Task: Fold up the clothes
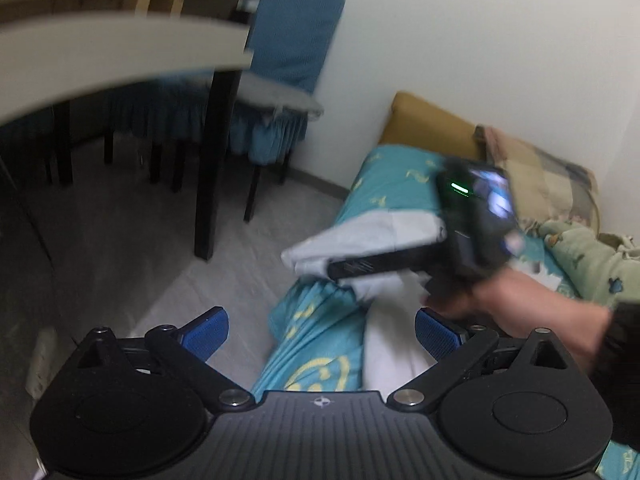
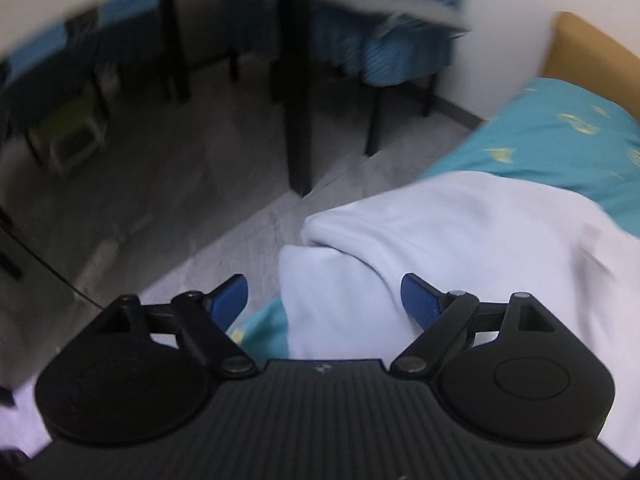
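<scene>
white garment point(image 2: 460, 248) lying bunched on teal bedsheet point(image 2: 560, 140); likely soft, light, grippable at folded edge; left gripper point(image 1: 322, 334) and right gripper point(image 2: 324, 300) gaping wide, holding nothing.

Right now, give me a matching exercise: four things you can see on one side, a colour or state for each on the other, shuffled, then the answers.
Things:
1. left claw
2. white garment
3. bedsheet
4. chair cover

Colour or state:
A. blue, draped over the backrest
B. teal with yellow print
C. open, holding nothing
D. bunched at the bed's edge

Pairs: 1-C, 2-D, 3-B, 4-A
</scene>
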The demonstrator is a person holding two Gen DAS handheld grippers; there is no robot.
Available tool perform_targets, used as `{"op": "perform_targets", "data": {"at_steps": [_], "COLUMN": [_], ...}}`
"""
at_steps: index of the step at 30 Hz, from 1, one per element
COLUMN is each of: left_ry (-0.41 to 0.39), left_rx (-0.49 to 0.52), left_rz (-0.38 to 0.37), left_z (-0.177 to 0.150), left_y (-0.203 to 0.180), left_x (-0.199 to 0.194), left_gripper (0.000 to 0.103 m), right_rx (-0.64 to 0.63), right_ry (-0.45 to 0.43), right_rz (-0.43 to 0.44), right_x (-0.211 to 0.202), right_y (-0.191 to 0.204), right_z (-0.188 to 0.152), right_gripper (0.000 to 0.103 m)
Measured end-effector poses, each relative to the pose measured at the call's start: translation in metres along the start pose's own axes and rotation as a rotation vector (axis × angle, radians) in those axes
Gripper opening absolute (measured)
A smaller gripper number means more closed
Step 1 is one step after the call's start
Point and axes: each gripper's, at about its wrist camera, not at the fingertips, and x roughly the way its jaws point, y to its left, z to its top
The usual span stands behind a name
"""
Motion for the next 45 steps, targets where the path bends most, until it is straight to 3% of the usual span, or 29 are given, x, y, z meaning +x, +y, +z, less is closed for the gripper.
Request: {"op": "perform_targets", "data": {"at_steps": [2,4,5,6,7,10,18,20,24,27,29,31,32,34,35,36,41,45], "left_ry": [0.026,0.043,0.047,0.050,0.055,0.057,-0.003,-0.011,-0.020,0.011,0.037,0.065,0.078,0.103,0.111,0.119,0.123,0.112], "left_rx": [-0.013,-0.037,-0.047,-0.054,-0.056,-0.046,-0.021,0.008,0.062,0.082,0.107,0.131,0.141,0.157,0.159,0.159,0.170,0.182], "left_rz": [0.005,0.006,0.004,0.004,0.008,0.016,-0.013,-0.033,-0.074,-0.118,-0.135,-0.142,-0.141,-0.134,-0.132,-0.131,-0.130,-0.136], "left_z": [-0.005,-0.009,-0.010,-0.012,-0.013,-0.016,-0.019,-0.022,-0.029,-0.038,-0.045,-0.051,-0.056,-0.061,-0.063,-0.064,-0.066,-0.067], "left_y": [0.008,0.012,0.015,0.017,0.018,0.017,-0.005,-0.018,-0.044,-0.063,-0.076,-0.086,-0.092,-0.099,-0.101,-0.103,-0.109,-0.112], "left_x": [0.017,0.029,0.034,0.037,0.041,0.045,0.014,0.002,-0.018,-0.016,-0.007,0.004,0.009,0.020,0.026,0.031,0.042,0.033], "left_gripper": [0.101,0.101,0.101,0.101,0.101,0.100,0.100,0.100,0.101,0.101,0.101,0.101,0.101,0.101,0.101,0.101,0.101,0.101], "right_rx": [-0.088,-0.204,-0.221,-0.235,-0.211,-0.096,0.177,0.303,0.614,0.781,0.835,0.877,0.889,0.898,0.888,0.858,0.715,0.668], "right_ry": [0.035,0.027,0.024,0.022,0.010,-0.089,-0.493,-0.544,-0.532,-0.450,-0.409,-0.390,-0.385,-0.390,-0.399,-0.404,-0.427,-0.452], "right_rz": [-0.023,-0.075,-0.111,-0.148,-0.176,-0.205,-0.419,-0.490,-0.583,-0.598,-0.565,-0.470,-0.432,-0.371,-0.347,-0.350,-0.368,-0.384], "right_x": [0.031,0.048,0.053,0.058,0.057,0.034,-0.132,-0.168,-0.201,-0.190,-0.175,-0.165,-0.162,-0.161,-0.158,-0.161,-0.185,-0.232], "right_y": [0.012,0.025,0.026,0.027,0.024,0.013,-0.055,-0.089,-0.169,-0.221,-0.243,-0.259,-0.265,-0.271,-0.267,-0.261,-0.237,-0.204], "right_z": [0.007,0.012,0.014,0.016,0.018,0.022,-0.004,-0.028,-0.096,-0.154,-0.185,-0.211,-0.219,-0.228,-0.226,-0.221,-0.198,-0.198], "right_gripper": [0.087,0.083,0.063,0.027,0.008,0.008,0.008,0.008,0.008,0.008,0.010,0.011,0.016,0.049,0.073,0.087,0.085,0.085]}}
